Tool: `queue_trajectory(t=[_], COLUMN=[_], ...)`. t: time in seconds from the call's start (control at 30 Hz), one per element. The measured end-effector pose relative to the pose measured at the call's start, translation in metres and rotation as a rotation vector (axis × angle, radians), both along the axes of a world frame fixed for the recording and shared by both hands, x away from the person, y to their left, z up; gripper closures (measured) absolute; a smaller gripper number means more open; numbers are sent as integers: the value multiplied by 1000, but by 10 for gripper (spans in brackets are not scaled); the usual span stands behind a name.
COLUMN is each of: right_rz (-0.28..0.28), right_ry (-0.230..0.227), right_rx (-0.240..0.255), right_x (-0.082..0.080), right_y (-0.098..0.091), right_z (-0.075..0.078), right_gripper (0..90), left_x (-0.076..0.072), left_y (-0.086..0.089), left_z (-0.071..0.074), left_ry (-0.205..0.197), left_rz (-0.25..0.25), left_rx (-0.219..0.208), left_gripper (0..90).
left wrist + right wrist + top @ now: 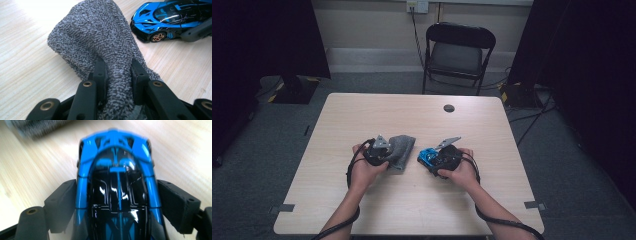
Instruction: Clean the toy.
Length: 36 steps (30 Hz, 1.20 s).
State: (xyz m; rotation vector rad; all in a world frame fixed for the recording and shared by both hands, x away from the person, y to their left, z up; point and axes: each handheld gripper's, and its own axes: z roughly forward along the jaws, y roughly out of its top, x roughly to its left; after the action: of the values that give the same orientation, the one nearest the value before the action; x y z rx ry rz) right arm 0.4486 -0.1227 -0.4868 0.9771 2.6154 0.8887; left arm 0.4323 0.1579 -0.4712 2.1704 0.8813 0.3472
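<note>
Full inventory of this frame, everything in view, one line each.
cloth: 1, grey knit, on the table left of centre, one end pinched in the left gripper
toy car: 1, blue and black, on the table right of the cloth, apart from it, between the right gripper's fingers
table: 1, light wood, centre of the high view
cable hole: 1, dark, round, in the table top near the far edge
folding chair: 1, black, behind the table
wall socket: 1, pale, on the back wall, a cable hanging from it
left gripper: 1, black, shut on the cloth
right gripper: 1, black, fingers pressed against both sides of the toy car
hands: 2, left hand and right hand, forearms coming in from the near edge
</note>
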Motion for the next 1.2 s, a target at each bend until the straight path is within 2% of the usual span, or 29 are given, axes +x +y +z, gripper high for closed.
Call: queue_trajectory(t=[0.07, 0.1, 0.13, 0.17, 0.2, 0.27, 0.33, 0.4, 0.5, 0.57, 0.7, 0.77, 0.9, 1.03, 1.1, 1.2], right_rz=[3, 10, 4, -2, 8, 6, 12, 23, 33, 19, 11, 16, -11, -11, -11, -13], right_ry=[-5, -8, -6, -15, -33, -21, -20, 6, 4, 4, 8, 8, 4, 37, 35, 48], right_rx=[4, -7, 2, 13, -4, 12, -16, -14, -25, -8, -17, -27, -39, -54, -56, -51], right_x=[-1, -2, -2, -2, -3, -3, -3, -1, -1, 0, 3, 3, 3, 6, 6, 6], right_y=[-1, -1, -2, -2, -1, 0, 2, 3, 5, 6, 8, 10, 12, 13, 13, 12], right_z=[-2, -2, -1, 0, 1, 2, 2, 1, 3, 6, 4, 1, 2, 5, 5, 5], right_gripper=[184, 183, 182, 181, 180, 179, 179, 187, 206, 196, 233, 213, 258, 260, 261, 261], left_x=[0, 0, 0, 1, 1, 1, 1, 1, 1, 1, 1, 1, 1, 1, 1, 2], left_y=[0, 1, 1, 1, 1, 0, -1, -1, -1, -2, -3, -3, -3, -3, -3, -2], left_z=[-1, -2, -2, -2, -3, -4, -4, -5, -5, -6, -7, -7, -7, -7, -6, -5], left_ry=[-3, 4, 8, 2, 0, 11, 6, 11, 8, 19, 16, 17, 18, 15, 2, 5], left_rz=[3, 5, 5, 7, 8, 4, 2, 1, -2, 2, 0, 0, 0, 1, 0, -2], left_rx=[9, 1, 0, 3, 7, 2, 9, 6, 15, 1, 0, -2, 0, -1, 8, 5], left_gripper=[712, 712, 711, 711, 710, 710, 709, 709, 708, 708, 707, 707, 707, 707, 707, 707])
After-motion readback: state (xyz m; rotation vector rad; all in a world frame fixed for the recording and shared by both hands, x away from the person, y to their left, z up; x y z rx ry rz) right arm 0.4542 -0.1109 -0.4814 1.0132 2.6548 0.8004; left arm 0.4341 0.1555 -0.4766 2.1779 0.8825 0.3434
